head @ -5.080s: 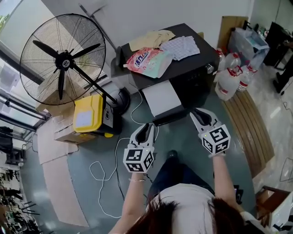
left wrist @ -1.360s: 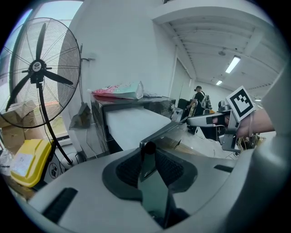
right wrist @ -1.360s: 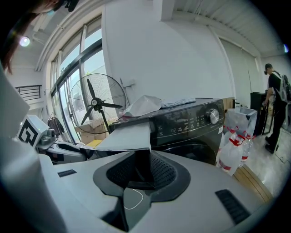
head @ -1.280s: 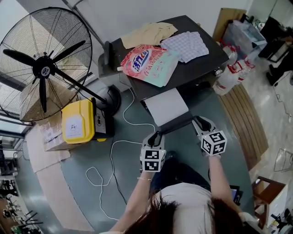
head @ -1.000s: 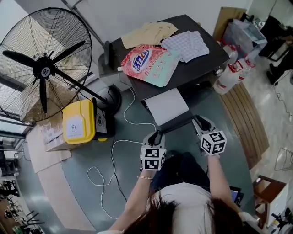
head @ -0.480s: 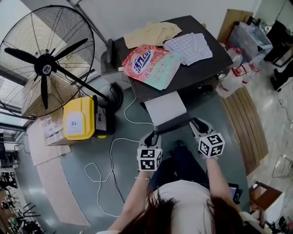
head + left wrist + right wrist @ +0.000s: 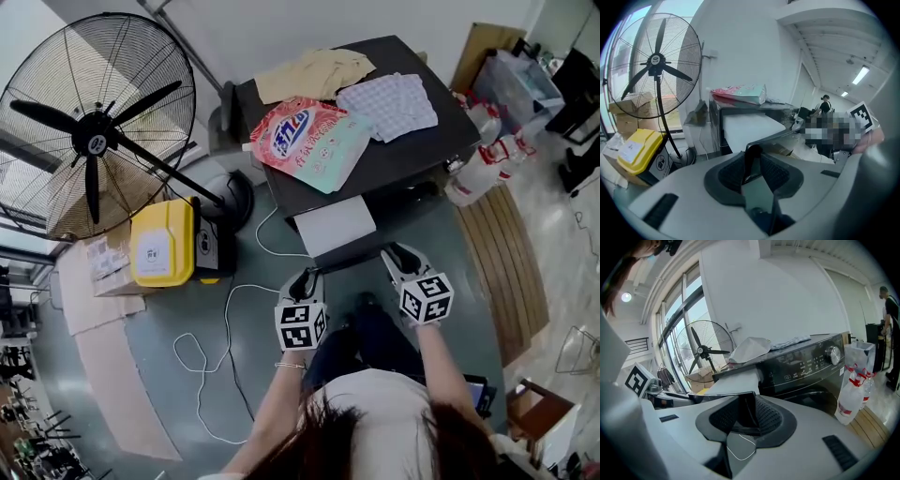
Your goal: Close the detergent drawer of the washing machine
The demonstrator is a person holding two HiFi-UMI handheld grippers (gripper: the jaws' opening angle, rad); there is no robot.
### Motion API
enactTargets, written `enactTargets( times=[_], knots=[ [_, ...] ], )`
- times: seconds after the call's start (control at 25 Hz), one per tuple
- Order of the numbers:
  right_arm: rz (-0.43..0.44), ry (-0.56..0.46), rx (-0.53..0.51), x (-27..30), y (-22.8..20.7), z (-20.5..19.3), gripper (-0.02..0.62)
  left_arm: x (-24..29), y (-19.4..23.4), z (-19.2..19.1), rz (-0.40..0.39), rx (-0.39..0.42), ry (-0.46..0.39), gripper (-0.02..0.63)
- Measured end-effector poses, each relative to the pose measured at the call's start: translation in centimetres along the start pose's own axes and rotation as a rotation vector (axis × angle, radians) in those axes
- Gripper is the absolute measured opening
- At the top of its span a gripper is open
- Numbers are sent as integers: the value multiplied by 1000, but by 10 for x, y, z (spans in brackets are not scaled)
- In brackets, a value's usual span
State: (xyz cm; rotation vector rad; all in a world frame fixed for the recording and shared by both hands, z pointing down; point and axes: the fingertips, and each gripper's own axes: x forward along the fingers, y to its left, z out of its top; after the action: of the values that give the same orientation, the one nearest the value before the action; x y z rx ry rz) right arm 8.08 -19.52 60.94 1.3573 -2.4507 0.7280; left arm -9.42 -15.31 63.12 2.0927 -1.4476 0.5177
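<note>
two handheld grippers sit at the long white detergent drawer (image 7: 335, 223), which juts out of the black washing machine (image 7: 412, 159) toward the person. the left gripper (image 7: 305, 275) and right gripper (image 7: 398, 251) each straddle one end of its dark front panel (image 7: 349, 253). both sets of fingers are wide, and the right's have just been opening. this placement likely lets both ends be pushed evenly so the drawer slides in without jamming.

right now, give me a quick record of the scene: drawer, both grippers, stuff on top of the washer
drawer: detergent drawer pulled out of the washing machine
left gripper: open, drawer's front edge between its jaws
right gripper: jaws have just been opening, front edge between them
on top: detergent bag, beige cloth, checked cloth
</note>
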Motion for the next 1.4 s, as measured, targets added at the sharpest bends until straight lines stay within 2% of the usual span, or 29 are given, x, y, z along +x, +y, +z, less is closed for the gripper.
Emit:
enactTargets(
  times=[0.64, 1.4],
  knots=[
    [23, 4, 4, 32, -4, 22, 127, 20, 24, 23, 54, -58, -3, 107],
    [39, -16, 29, 55, -7, 36, 127, 35, 40, 39, 94, -87, 7, 106]
  ],
)
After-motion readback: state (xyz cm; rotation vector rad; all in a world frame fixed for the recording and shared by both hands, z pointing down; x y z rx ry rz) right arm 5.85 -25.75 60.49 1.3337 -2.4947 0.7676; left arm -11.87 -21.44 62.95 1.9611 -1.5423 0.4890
